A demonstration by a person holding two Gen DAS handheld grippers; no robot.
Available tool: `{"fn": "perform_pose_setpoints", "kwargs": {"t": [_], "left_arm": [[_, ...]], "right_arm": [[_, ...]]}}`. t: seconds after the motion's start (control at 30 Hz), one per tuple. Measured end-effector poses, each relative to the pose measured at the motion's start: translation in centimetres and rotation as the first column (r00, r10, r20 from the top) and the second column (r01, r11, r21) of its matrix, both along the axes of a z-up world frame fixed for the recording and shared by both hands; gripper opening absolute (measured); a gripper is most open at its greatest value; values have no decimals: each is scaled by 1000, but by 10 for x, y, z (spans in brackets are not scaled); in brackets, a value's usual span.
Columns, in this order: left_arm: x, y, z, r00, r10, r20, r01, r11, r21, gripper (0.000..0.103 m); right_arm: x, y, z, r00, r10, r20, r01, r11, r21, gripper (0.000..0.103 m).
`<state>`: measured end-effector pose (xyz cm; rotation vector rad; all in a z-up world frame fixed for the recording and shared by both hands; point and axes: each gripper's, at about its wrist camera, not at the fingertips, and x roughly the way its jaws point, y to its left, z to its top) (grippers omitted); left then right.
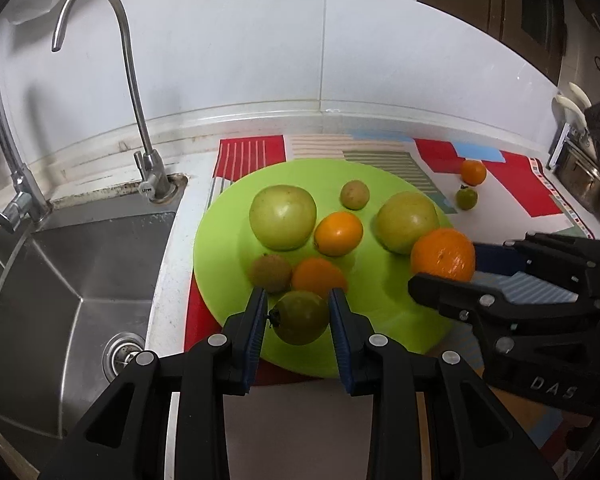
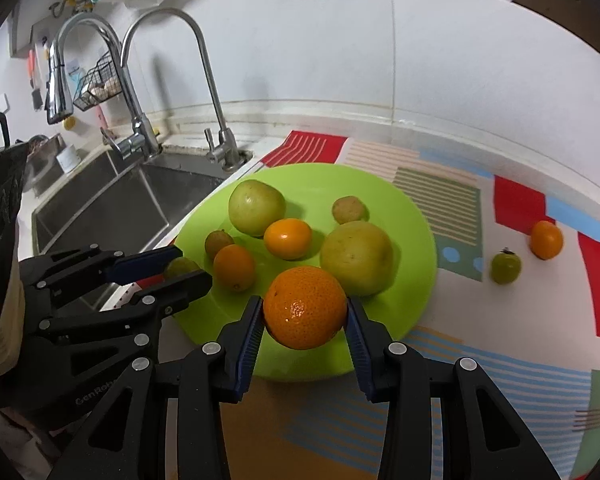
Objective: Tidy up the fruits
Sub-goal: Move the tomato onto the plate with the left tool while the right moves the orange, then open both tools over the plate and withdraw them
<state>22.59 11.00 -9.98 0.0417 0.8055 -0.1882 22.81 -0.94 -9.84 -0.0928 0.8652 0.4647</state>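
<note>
A lime-green plate [image 1: 380, 172] [image 2: 404, 208] lies on a patterned mat and holds several fruits: two large green fruits [image 1: 282, 216] [image 1: 406, 222], small oranges and small brownish fruits. My left gripper [image 1: 299, 300] is shut on a small green fruit [image 1: 300, 317] over the plate's near left edge; it also shows in the right wrist view [image 2: 180, 267]. My right gripper [image 2: 305, 310] is shut on a large orange [image 2: 305, 307] [image 1: 443, 255] over the plate's near right edge. A small orange [image 1: 473, 172] [image 2: 546, 239] and a small green fruit [image 1: 466, 197] [image 2: 505, 267] lie on the mat to the right.
A steel sink [image 1: 68, 280] [image 2: 112, 204] with two faucets [image 1: 140, 128] [image 2: 216, 92] lies left of the plate. A white tiled wall [image 1: 260, 40] stands behind. The patterned mat [image 1: 516, 184] [image 2: 540, 320] extends right. A metal fixture [image 1: 580, 168] stands at the far right.
</note>
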Motion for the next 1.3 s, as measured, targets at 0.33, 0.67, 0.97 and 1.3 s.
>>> {"fn": "perform_pose_setpoints", "kwargs": {"t": [0.33, 0.67, 0.97, 1.3], "left_arm": [[32, 0, 6, 997, -65, 44, 65, 998, 10, 31], [38, -5, 14, 996, -68, 58, 67, 998, 14, 42], [7, -9, 31, 997, 2, 78, -5, 999, 37, 64], [-21, -24, 57, 988, 61, 141, -71, 995, 66, 73]], "right_arm": [[8, 15, -6, 1000, -16, -7, 16, 1000, -1, 42], [5, 3, 9, 994, -102, 50, 103, 995, -18, 55], [-10, -16, 32, 981, -155, 119, 157, 988, -3, 60], [-30, -43, 55, 967, -196, 165, 193, 981, 33, 60]]}}
